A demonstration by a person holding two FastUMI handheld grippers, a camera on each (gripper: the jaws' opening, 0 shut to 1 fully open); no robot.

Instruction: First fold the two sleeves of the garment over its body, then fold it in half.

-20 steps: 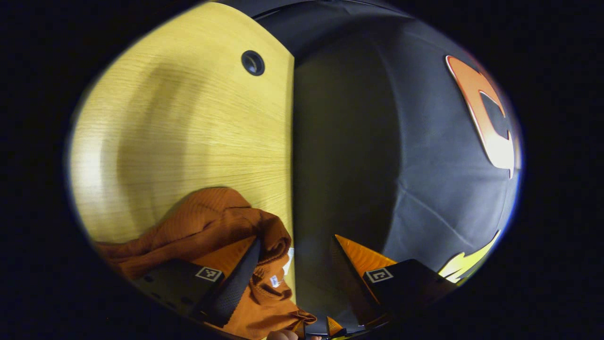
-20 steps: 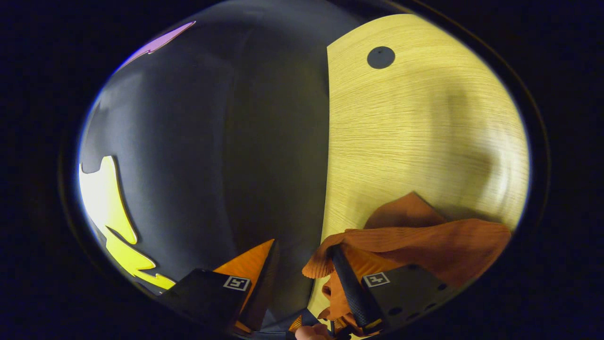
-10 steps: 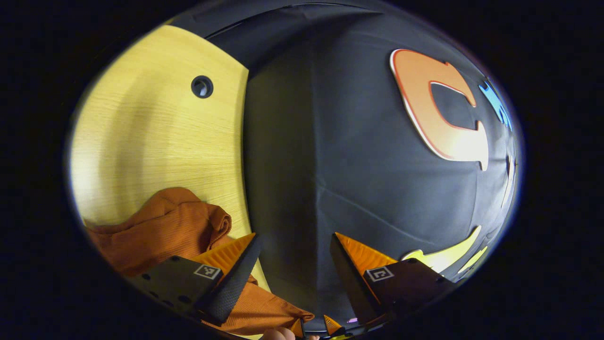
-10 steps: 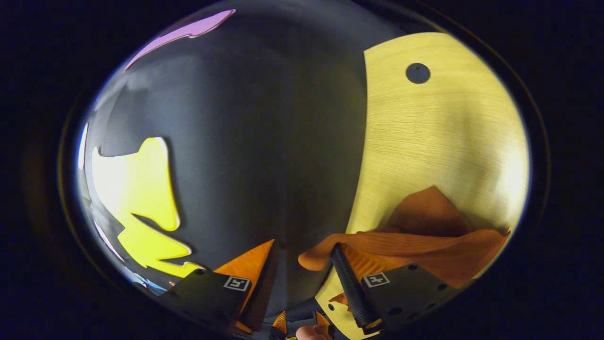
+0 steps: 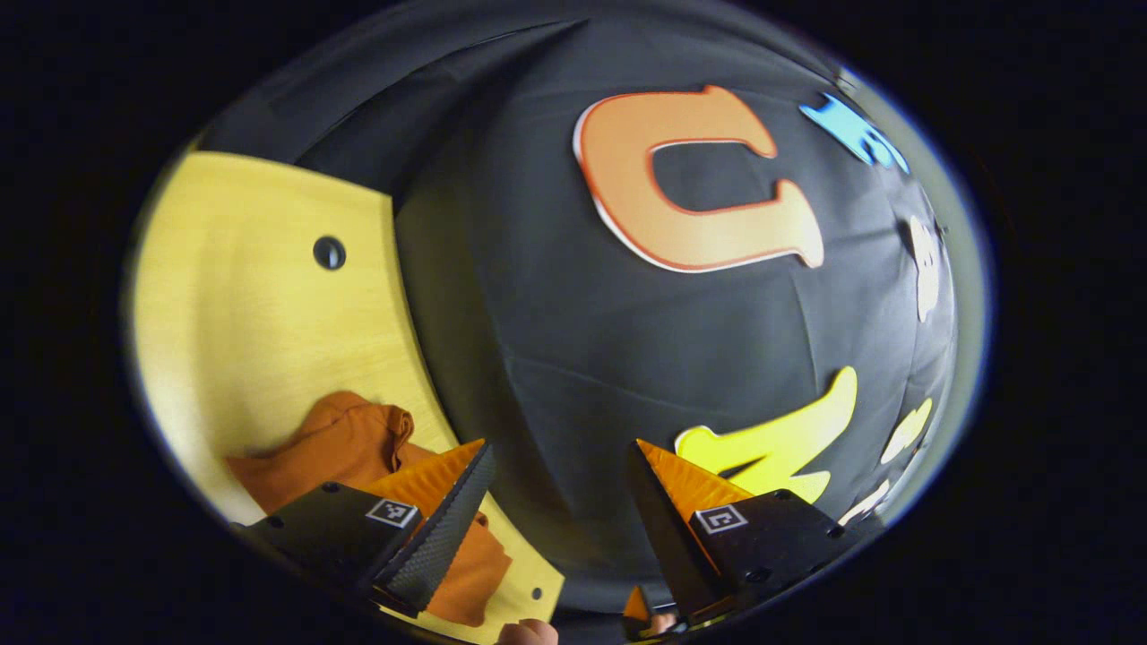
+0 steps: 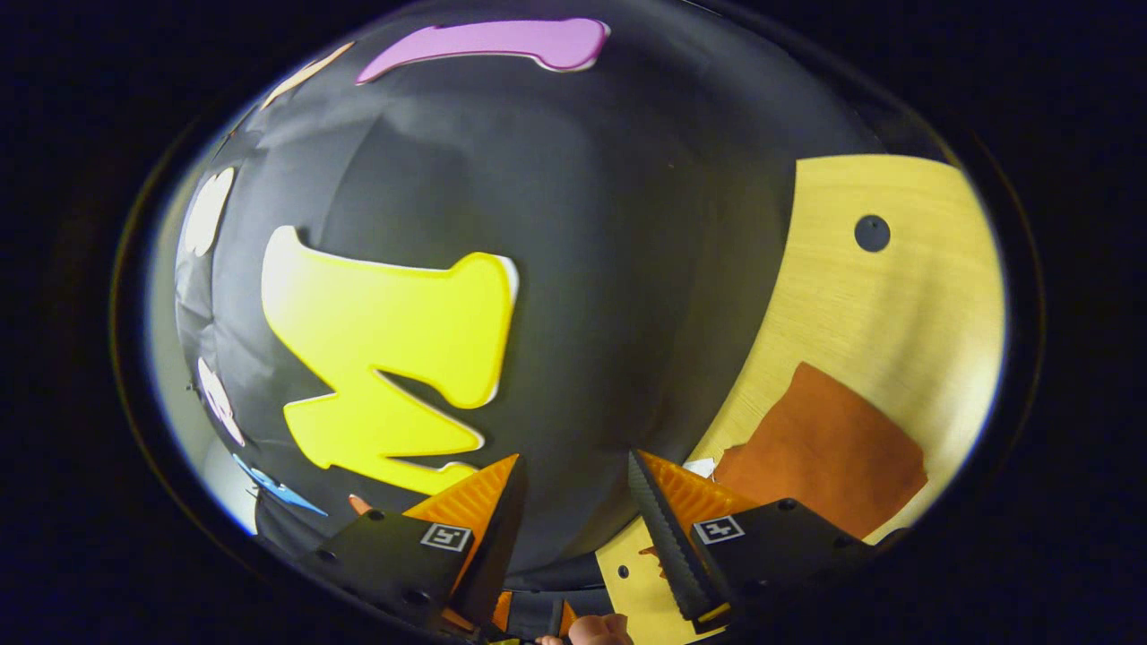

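Both claws spread apart, empty: left claw (image 5: 556, 502), right claw (image 6: 573, 511). Folded rust-orange ribbed garment (image 6: 824, 448) lies on light wood surface (image 6: 896, 296).

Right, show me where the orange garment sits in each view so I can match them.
Left gripper view: the orange garment lies lower left on the table, partly behind the left gripper.
Right gripper view: it lies lower right, flat beyond the right gripper.
Shared landmark: the table's dark round hole.

A pale wooden table (image 5: 251, 322) with a round dark hole (image 5: 329, 253) stands against the black cloth wall (image 5: 556, 340).
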